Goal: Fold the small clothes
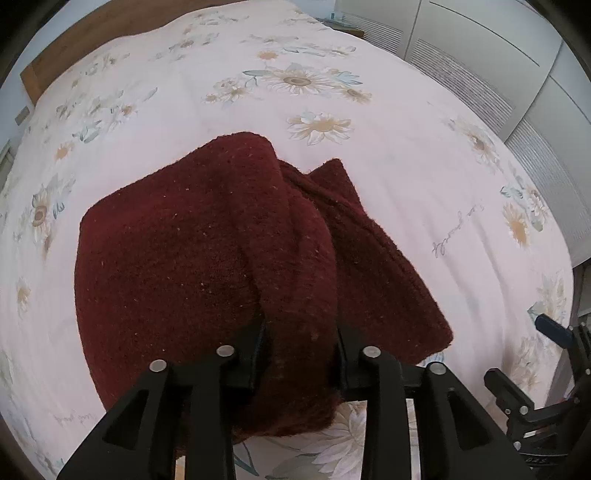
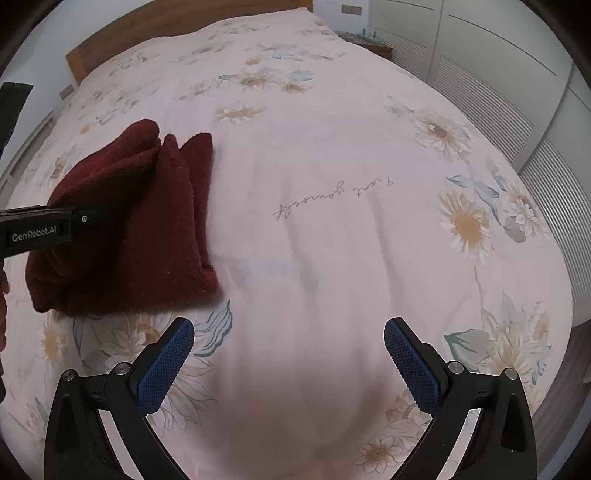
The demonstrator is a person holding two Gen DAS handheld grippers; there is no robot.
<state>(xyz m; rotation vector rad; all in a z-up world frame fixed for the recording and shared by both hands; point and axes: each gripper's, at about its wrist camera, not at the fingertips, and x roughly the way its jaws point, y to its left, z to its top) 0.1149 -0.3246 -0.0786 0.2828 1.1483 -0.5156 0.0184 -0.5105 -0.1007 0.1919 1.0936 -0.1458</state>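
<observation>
A dark red knitted garment [image 1: 184,258] lies folded in thick layers on the floral bedspread [image 1: 369,192]. My left gripper [image 1: 301,350] points steeply down at the garment's near edge. A raised fold of the knit fills the gap between its black fingers and touches both. In the right wrist view the same garment [image 2: 147,229] sits at the left, with the left gripper's black body [image 2: 37,229] over it. My right gripper [image 2: 288,354] stands wide open above bare bedspread to the right of the garment, and nothing lies between its blue pads [image 2: 166,365].
The bed has a wooden headboard [image 2: 147,33] at the far end. White louvred wardrobe doors [image 2: 498,92] run along the right side, with a small nightstand [image 2: 369,42] in the far corner. The bed's right edge [image 2: 569,295] drops to a dark floor.
</observation>
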